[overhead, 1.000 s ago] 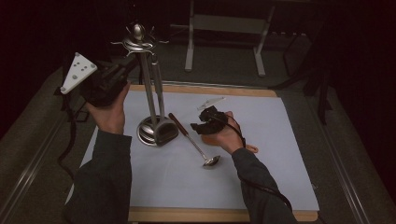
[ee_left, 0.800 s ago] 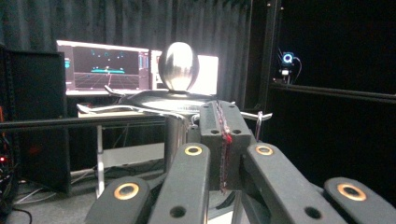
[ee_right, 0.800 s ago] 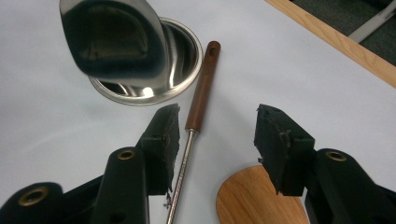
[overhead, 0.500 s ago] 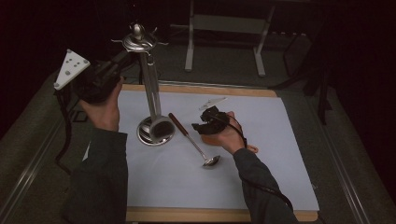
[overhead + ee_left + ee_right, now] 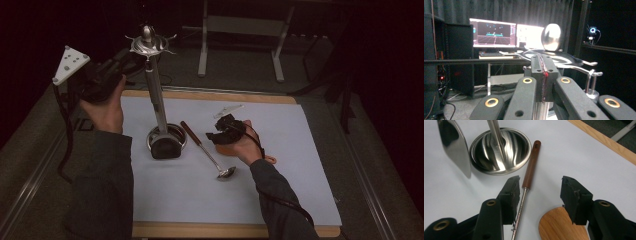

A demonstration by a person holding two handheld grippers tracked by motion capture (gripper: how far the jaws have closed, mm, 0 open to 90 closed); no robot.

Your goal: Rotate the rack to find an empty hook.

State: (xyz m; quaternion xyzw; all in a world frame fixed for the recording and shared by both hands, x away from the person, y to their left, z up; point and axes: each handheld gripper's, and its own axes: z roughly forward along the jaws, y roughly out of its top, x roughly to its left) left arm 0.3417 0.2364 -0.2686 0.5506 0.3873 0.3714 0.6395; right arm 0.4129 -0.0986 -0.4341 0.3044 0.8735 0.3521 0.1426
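Steel stand (image 5: 159,112) rises from its round base on the white bench (image 5: 300,175). My left claw (image 5: 543,75) is clamped shut near its top, below the ball. My right claw (image 5: 540,192) gapes wide over the wooden-handled spoon (image 5: 206,150) lying beside the base.

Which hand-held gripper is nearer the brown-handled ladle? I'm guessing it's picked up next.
Right. The right hand-held gripper hovers open directly over the ladle; the left hand-held gripper is up at the stand's top.
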